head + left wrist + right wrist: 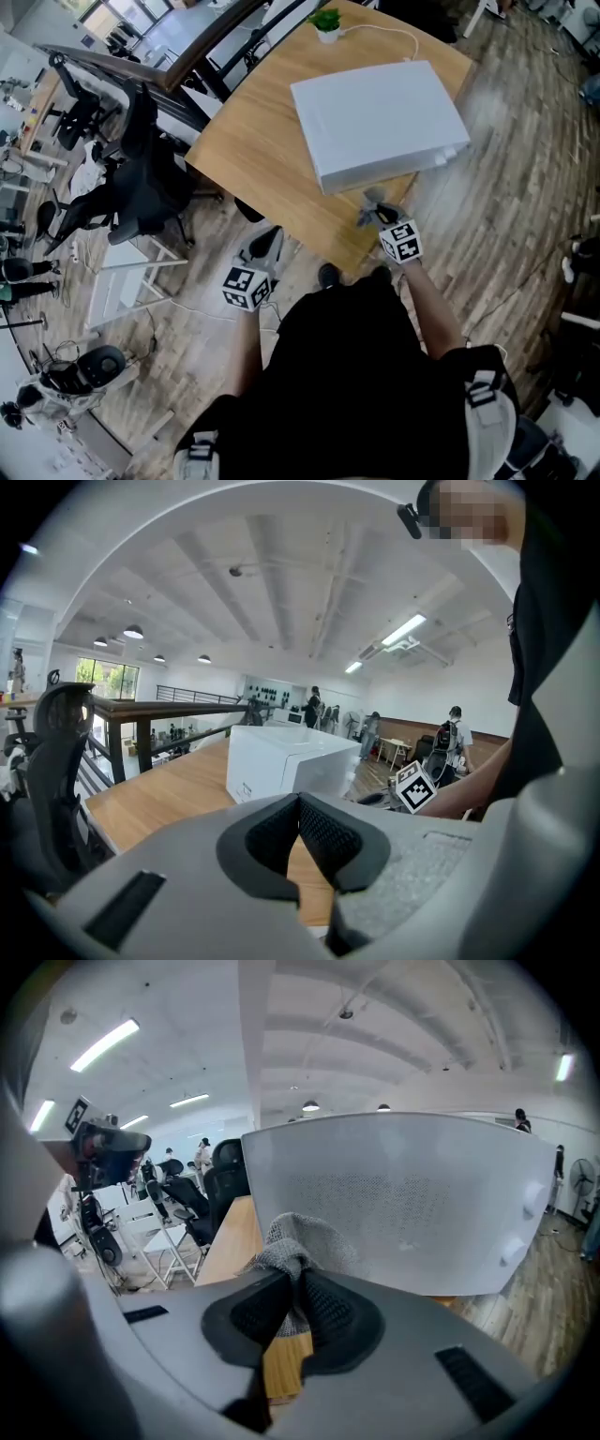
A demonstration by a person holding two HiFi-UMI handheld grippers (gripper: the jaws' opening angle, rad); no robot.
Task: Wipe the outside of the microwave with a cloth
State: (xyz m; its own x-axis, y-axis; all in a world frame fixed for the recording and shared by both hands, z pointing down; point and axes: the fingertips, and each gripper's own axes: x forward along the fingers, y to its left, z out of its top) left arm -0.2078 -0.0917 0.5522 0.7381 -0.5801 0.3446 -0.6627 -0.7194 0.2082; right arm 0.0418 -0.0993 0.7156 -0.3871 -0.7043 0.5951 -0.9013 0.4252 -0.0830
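The white microwave (380,117) sits on the wooden table (258,141), and its pale perforated side (403,1204) fills the right gripper view. My right gripper (377,214) is at the table's near edge, just in front of the microwave. It is shut on a grey cloth (295,1241), whose bunched end (370,200) sticks out toward the microwave wall. My left gripper (266,246) hangs lower, off the table's front-left edge. Its jaws are shut with nothing between them (302,829). From there the microwave (281,761) shows farther off across the tabletop.
A small potted plant (325,22) and a white cable (384,33) lie at the table's far side. A black office chair (141,187) and a white stool (122,272) stand left of the table. Wood floor surrounds it; people stand far off.
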